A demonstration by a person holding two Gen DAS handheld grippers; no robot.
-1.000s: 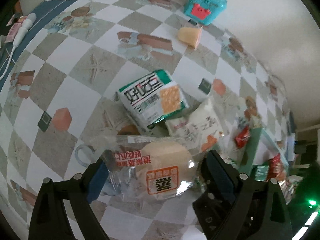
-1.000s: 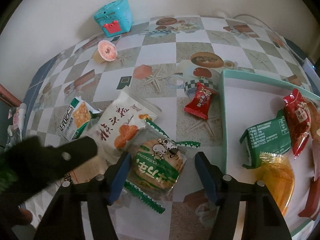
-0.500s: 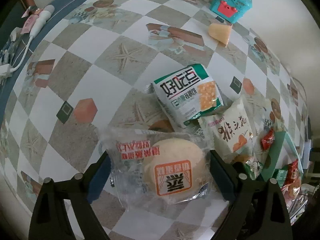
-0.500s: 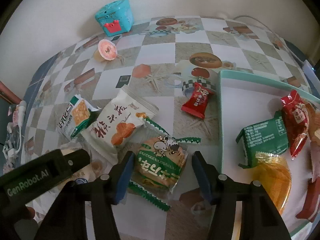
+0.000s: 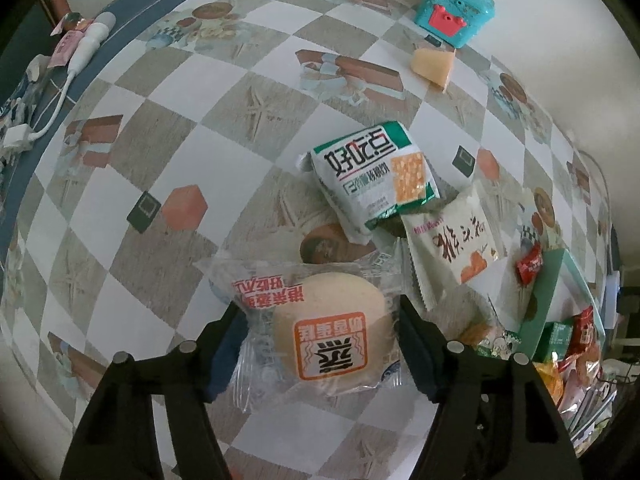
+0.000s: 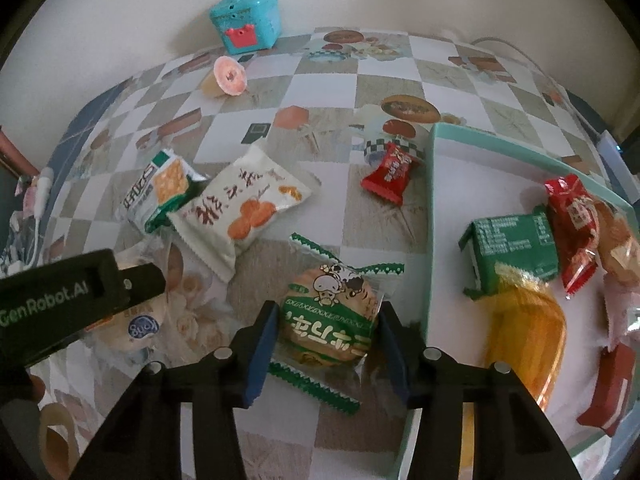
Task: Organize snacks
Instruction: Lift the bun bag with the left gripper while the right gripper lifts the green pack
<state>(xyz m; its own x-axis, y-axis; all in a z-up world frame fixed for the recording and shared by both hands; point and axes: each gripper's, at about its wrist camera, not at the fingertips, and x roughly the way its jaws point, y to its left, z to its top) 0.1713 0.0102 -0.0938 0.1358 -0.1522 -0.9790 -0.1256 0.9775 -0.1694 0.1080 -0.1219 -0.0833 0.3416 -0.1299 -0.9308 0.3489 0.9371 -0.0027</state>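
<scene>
The left tongs (image 5: 320, 336) are clamped on a clear-wrapped round bun (image 5: 332, 328), the fingers pressing the wrapper at both sides, above the checkered desk (image 5: 120, 208). Beyond it lie a green-and-white cracker pack (image 5: 372, 178) and, overlapping its lower corner, a white pastry bag (image 5: 460, 240); a teal box (image 5: 456, 8) stands at the far wall.

In the right wrist view, the right tongs (image 6: 326, 340) are closed against the sides of a green-trimmed biscuit packet (image 6: 332, 316), just left of the mint tray (image 6: 434, 240). The tray holds a green carton (image 6: 512, 248), a red packet (image 6: 574, 220) and an orange-wrapped snack (image 6: 528, 332). A red candy (image 6: 390, 172) lies on the desk beside the tray's rim.
</scene>
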